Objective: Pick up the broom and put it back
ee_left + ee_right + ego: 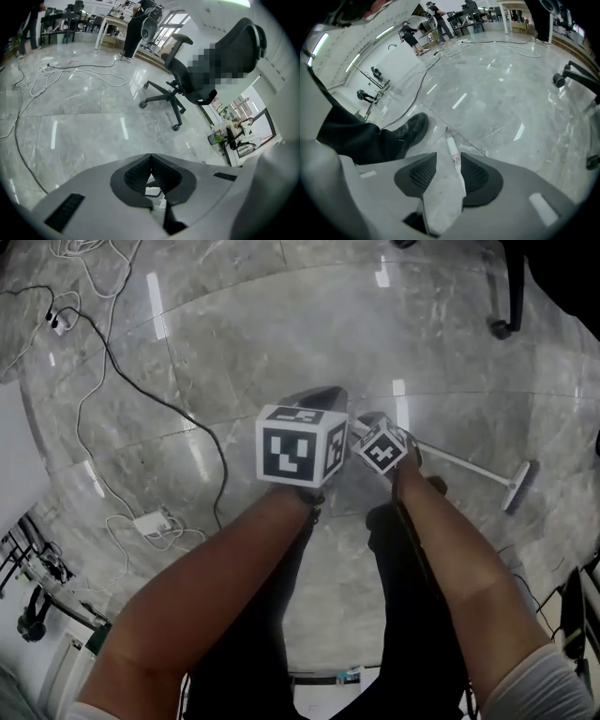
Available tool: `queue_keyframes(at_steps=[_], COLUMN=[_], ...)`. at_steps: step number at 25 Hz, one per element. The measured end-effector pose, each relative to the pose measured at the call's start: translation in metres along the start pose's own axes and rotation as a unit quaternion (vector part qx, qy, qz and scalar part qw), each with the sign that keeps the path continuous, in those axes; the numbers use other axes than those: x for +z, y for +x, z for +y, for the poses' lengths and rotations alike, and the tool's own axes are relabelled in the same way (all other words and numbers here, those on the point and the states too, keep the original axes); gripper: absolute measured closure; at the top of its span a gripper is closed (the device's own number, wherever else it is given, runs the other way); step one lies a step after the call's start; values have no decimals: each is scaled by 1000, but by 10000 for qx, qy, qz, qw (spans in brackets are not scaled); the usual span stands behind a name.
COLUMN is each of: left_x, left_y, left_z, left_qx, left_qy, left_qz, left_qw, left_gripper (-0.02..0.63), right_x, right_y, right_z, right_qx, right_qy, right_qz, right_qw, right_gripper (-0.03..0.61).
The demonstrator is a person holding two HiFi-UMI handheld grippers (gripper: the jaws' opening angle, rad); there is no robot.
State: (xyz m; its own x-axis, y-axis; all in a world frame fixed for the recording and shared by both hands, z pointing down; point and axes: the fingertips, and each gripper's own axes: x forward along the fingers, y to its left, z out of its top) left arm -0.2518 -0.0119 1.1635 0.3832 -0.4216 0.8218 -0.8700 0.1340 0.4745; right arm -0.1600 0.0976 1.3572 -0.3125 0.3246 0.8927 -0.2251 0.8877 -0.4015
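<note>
Broom (453, 154) lies flat on the marble floor (234, 352). Its handle end sits between the jaws of the R gripper (448, 161), and in head view the broom head lies away to that gripper's right. R jaws are wide apart; the handle is close by one pad and not clamped. L gripper (151, 161) has its jaws closed together with nothing between; it is alongside the R gripper. Shoe (410, 131) is just left of the R jaws. Office chair (197, 79) is ahead of the L gripper, with a cable (84, 72) beyond.
</note>
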Motion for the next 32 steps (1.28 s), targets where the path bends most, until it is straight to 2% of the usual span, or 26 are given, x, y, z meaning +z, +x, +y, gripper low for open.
queue_keyframes(at_steps=[5, 8, 12, 16, 18, 24, 29, 32], left_x=[-21, -33, -42, -41, -35, -4, 59, 99], left_y=[45, 56, 54, 49, 42, 2, -70, -119], left_z=[44, 70, 88, 93, 87, 54, -15, -66], left_qx=[-67, -16, 39, 52, 39, 65, -73, -110], left_qy=[-43, -118, -179, -170, -137, -26, 355, 499], left_qz=[48, 74, 114, 124, 100, 22, -233, -422], left_qw=[10000, 9999, 9998, 9998, 9998, 10000, 9991, 9978], left_gripper=[606, 606, 606, 606, 606, 606, 606, 606], right_x=[-10, -16, -23, -21, -12, 36, 85, 94], right_y=[74, 106, 116, 116, 104, 8, -148, -261], right_z=[-22, -24, -30, -30, -32, -34, -32, -31], right_qx=[-233, -369, -948, -888, -865, -1003, -1261, -1545], right_qy=[-30, -250, -742, -1277, -1353, -1290, -1183, -1042], right_qz=[270, 543, 775, 919, 818, 175, -580, -931], right_qw=[9994, 9975, 9897, 9836, 9836, 9864, 9832, 9781], right_gripper=[437, 431, 469, 488, 491, 492, 492, 492])
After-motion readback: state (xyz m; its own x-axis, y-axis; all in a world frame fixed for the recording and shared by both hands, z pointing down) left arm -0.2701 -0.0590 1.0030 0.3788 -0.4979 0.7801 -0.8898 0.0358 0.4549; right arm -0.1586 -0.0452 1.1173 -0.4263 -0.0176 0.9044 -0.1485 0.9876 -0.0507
